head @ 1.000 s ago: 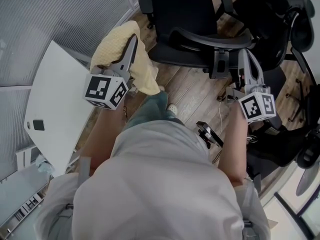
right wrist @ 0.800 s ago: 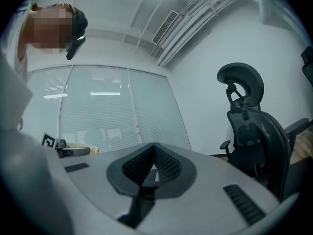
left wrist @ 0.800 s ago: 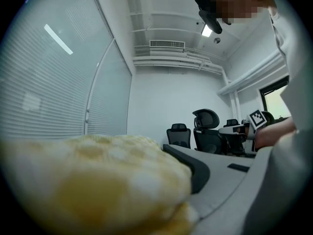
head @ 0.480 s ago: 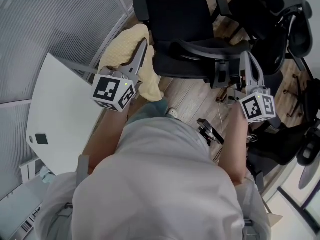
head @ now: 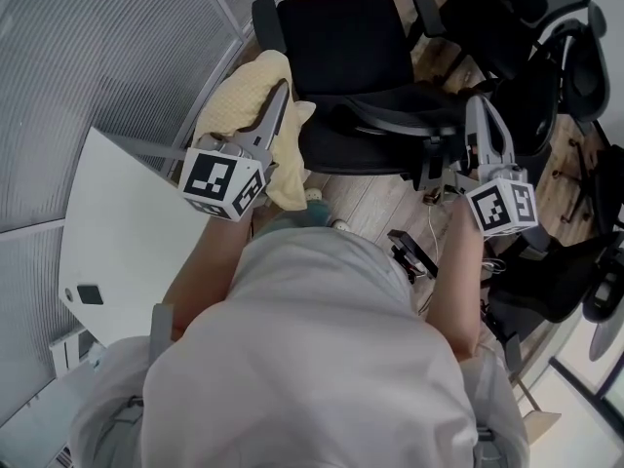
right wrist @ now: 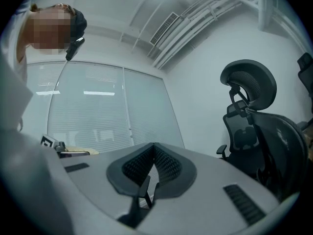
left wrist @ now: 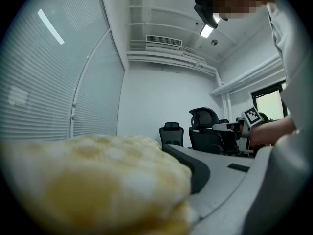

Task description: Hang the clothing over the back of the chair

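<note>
Your left gripper (head: 280,94) is clamped on the cloth (head: 239,91), held just beside the chair (head: 341,37). Your right gripper (head: 479,107) is closed and empty. Expect a light, soft, limp cloth: grip near one edge so it drapes.

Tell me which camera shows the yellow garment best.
The head view: most of the yellow garment shows bunched in the left claw, beside the black chair. The left gripper view gives only a blurred yellow mass up close; the right gripper view catches a small far-off sliver.
</note>
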`<state>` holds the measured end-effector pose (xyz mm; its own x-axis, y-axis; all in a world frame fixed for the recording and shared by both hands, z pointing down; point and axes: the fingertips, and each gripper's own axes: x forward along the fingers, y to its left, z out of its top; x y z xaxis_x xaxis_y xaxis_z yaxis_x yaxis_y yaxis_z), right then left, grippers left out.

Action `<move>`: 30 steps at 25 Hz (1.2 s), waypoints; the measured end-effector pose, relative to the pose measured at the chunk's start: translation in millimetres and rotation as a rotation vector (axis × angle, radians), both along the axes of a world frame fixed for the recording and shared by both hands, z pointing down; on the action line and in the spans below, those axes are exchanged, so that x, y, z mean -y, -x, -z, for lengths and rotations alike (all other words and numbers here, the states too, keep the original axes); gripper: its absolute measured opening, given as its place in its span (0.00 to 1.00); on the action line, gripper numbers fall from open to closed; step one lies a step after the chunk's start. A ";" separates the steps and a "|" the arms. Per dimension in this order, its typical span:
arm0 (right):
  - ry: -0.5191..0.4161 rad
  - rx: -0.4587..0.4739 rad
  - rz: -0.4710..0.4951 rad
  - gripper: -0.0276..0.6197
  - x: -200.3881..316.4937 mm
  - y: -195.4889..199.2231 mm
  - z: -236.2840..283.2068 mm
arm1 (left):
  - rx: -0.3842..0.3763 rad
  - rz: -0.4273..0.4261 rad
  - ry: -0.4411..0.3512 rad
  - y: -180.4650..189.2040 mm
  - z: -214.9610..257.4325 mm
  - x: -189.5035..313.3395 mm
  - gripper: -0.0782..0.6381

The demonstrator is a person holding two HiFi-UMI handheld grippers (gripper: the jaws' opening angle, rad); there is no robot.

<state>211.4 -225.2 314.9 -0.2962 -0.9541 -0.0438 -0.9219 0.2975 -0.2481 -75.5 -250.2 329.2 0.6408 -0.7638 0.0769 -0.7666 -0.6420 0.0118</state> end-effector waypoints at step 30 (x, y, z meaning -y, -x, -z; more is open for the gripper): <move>-0.026 0.007 -0.102 0.08 36.7 10.6 9.2 | -0.067 -0.094 -0.034 19.6 21.7 56.3 0.20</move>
